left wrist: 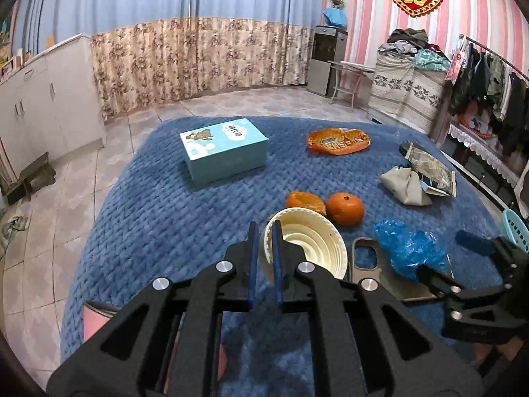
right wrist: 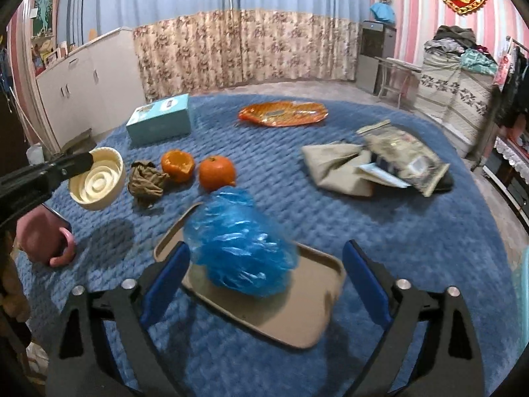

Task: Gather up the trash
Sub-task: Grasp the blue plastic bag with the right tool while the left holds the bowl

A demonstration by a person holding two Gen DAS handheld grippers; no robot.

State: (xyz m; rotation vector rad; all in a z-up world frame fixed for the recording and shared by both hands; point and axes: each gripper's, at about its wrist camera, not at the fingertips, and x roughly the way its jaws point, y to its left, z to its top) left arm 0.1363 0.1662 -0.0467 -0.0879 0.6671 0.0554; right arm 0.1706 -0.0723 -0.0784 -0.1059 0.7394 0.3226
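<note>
With the left tongs [left wrist: 264,258] pinching the rim of a cream plastic cup [right wrist: 97,178] lifted at mid-left, and the right tongs [right wrist: 264,264] spread around the blue plastic bag [right wrist: 238,241] on the tan tray [right wrist: 297,314], closing on it comes next.

Each claw is a black, angular plastic linkage with cut-out windows in its arms and round silver pivot bolts — left claw [left wrist: 264,261], right claw [right wrist: 274,264]. Blue pads line the inner faces of the fingers [right wrist: 363,281].
</note>
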